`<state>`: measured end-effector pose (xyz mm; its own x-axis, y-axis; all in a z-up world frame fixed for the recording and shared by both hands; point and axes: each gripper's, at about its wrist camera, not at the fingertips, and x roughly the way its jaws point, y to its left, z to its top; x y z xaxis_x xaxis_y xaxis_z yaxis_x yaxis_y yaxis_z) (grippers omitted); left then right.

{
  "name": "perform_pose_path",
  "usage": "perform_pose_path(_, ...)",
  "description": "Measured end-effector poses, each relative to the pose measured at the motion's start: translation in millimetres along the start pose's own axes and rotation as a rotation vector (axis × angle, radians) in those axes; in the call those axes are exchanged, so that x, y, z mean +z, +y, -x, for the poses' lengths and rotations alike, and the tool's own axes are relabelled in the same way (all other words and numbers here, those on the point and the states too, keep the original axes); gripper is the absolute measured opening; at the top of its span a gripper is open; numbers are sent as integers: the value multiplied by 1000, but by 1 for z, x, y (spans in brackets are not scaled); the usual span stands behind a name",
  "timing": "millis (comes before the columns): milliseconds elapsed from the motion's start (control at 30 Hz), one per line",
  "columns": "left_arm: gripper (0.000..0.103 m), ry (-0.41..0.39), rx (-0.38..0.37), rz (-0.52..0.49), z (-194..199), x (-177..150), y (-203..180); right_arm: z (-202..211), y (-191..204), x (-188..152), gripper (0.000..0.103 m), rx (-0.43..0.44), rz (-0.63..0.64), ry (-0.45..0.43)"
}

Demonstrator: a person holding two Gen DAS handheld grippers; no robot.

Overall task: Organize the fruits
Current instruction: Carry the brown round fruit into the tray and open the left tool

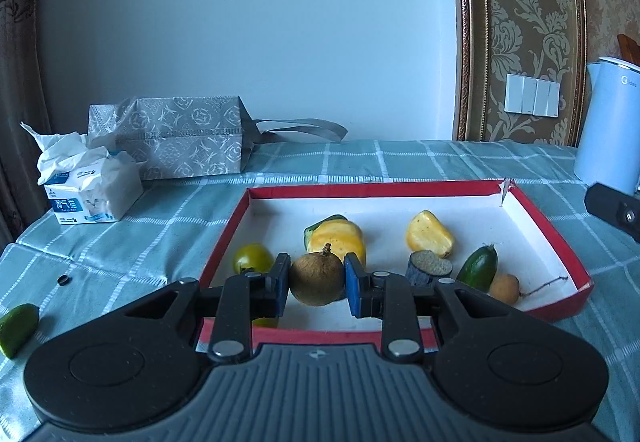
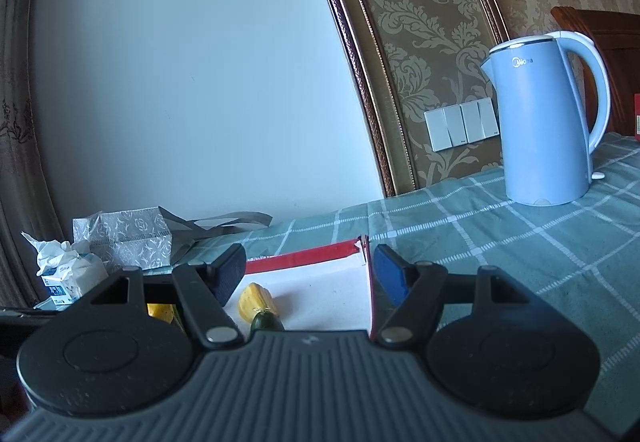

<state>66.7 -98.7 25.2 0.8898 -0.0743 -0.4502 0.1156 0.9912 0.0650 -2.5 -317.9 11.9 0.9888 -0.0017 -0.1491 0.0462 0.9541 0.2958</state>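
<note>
My left gripper point(image 1: 316, 280) is shut on a round brown fruit point(image 1: 317, 281) with a short stem, held just above the near edge of a red-rimmed white box point(image 1: 372, 189). In the box lie two yellow pieces point(image 1: 430, 234), a green-yellow round fruit point(image 1: 253, 258), a dark cut piece point(image 1: 429, 267), a green fruit point(image 1: 478, 268) and a small tan fruit point(image 1: 504, 288). A green piece point(image 1: 18, 328) lies on the cloth at the left. My right gripper point(image 2: 306, 276) is open and empty over the box's right corner point(image 2: 362, 244), with a yellow piece point(image 2: 256, 300) below.
A blue kettle point(image 2: 540, 122) stands at the right on the checked tablecloth point(image 2: 520, 242). A tissue pack point(image 1: 88, 186) and a grey patterned bag point(image 1: 172, 136) sit at the back left. A small black ring point(image 1: 63, 280) lies on the cloth.
</note>
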Motion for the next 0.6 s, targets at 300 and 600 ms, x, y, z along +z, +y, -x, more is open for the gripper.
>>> perform_pose_path(300,28,-2,15,-23,-19,16,-13,-4,-1,-1,69,-5,-5,21)
perform_pose_path(600,34,9,52,-14,-45,29,-19,-5,-2,-1,69,-8,-12,25)
